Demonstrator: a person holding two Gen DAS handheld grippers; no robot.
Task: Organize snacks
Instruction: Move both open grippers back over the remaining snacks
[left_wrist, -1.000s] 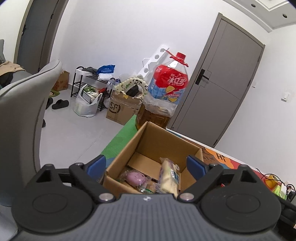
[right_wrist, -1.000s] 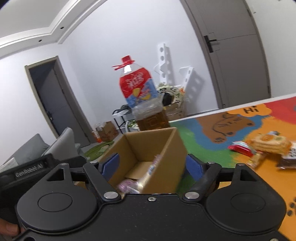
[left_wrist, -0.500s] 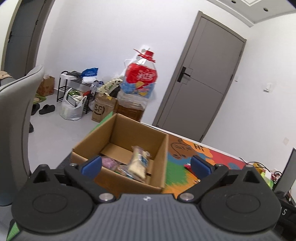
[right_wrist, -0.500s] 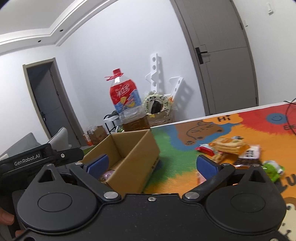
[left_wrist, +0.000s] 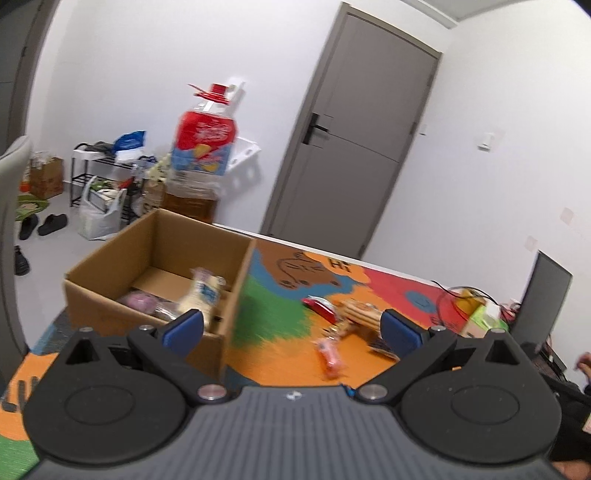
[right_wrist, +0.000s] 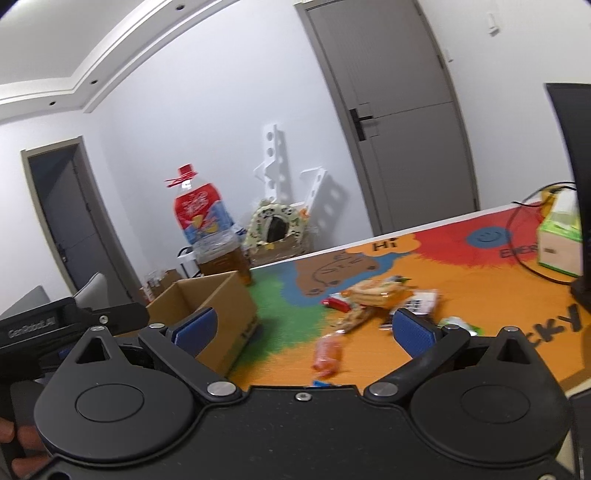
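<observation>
Both tools have swung away from the cardboard box since a second ago, when each framed it between its fingers, and the loose snacks on the bench have come into view ahead of them. The left tool (left_wrist: 293, 326) stands released, its blue pads spread wide with nothing between them. The right tool (right_wrist: 317, 326) is likewise released and grasps nothing.

Just past the left tool's left pad, the cardboard box (left_wrist: 147, 266) sits open on the colourful mat (left_wrist: 388, 288) that covers the bench. Inside it lie a cream packet (left_wrist: 199, 295) leaning on the near wall and a pink packet (left_wrist: 140, 301) beside it.

Ahead of the right tool, a small orange-red packet (right_wrist: 327, 354) lies alone on the mat. Farther on, a loose pile of snacks (right_wrist: 376, 295) rests near the middle of the bench, well apart from the box, with a red packet (right_wrist: 334, 303) at its left edge; motion blur hides finer detail.

Behind the box stands a large bottle (right_wrist: 207, 225) with a red cap and amber liquid. At the right end of the bench are a green-and-white carton (right_wrist: 559, 240), a dark cable (right_wrist: 517, 236) and a monitor (right_wrist: 576, 147). A grey door (left_wrist: 354, 147) closes the back wall.
</observation>
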